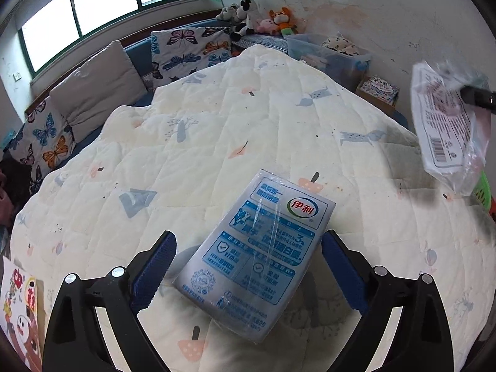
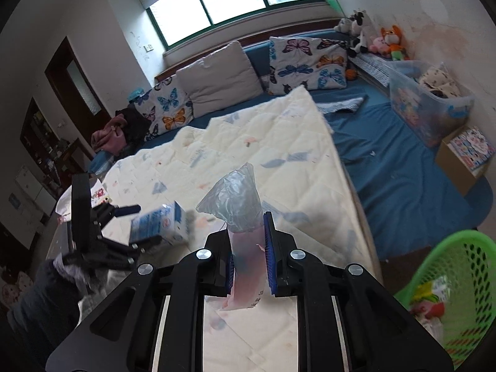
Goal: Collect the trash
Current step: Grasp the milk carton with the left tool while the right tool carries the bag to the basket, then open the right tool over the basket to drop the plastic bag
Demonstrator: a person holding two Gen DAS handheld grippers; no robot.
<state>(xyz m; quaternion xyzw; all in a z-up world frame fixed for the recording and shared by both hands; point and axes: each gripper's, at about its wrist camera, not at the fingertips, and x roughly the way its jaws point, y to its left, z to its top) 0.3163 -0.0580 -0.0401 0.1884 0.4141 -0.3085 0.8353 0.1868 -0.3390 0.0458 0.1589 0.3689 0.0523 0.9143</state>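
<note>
left gripper (image 1: 248, 274) sits low over the cream quilted bedspread (image 1: 217, 142), jaws spread wide, blue ribbed pads (image 1: 153, 268) on either side of a flat blue-and-white milk carton (image 1: 259, 254). the carton lies face up on the quilt between the pads; whether the right pad touches its edge i cannot tell. not clamped.

right gripper (image 2: 248, 259) is raised above the bed's near edge, pointing toward the window, jaws closed on a crumpled clear plastic bag with pink print (image 2: 237, 210). the bag's top sticks up past the fingertips and its lower end hangs behind them. in the left wrist view the same bag (image 1: 446, 127) shows at far right, blurred, with a barcode label facing the camera.

in the right wrist view the left gripper (image 2: 130, 226) shows at the left, held by a hand in a dark glove (image 2: 74, 263), with the carton (image 2: 161, 223) between its fingers.

green perforated plastic basket (image 2: 446, 266) sits low right, beside the bed, with colourful wrappers (image 2: 432, 297) inside; exact items too blurred to tell.

further back: clear plastic storage bin (image 2: 427, 105) on the blue mattress (image 2: 400, 155), packed with printed items, a patterned cloth on top. open cardboard box (image 2: 465, 158) just beside it, with a printed flat item in it. butterfly-print cushions (image 2: 307, 62) and plush toys (image 2: 381, 42) along the window wall.
</note>
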